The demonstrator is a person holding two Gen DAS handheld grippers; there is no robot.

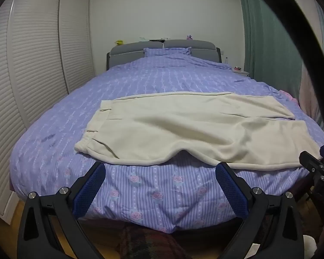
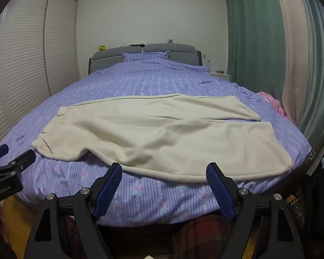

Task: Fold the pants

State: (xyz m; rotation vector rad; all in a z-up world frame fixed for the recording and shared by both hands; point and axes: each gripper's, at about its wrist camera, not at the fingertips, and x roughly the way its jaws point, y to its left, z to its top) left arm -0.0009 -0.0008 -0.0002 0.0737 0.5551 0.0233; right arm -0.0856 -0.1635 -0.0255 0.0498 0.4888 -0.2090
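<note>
Cream pants lie spread across the foot of the bed, waistband at the left, both legs reaching right. They also show in the right wrist view. My left gripper is open and empty, just short of the pants' near hem by the crotch. My right gripper is open and empty, at the near hem of the front leg. The right gripper's body shows at the right edge of the left wrist view. The left gripper's body shows at the left edge of the right wrist view.
The bed has a purple floral cover and a grey headboard. White louvred wardrobe doors stand on the left. Green curtains hang on the right. A pink cloth lies at the bed's right edge.
</note>
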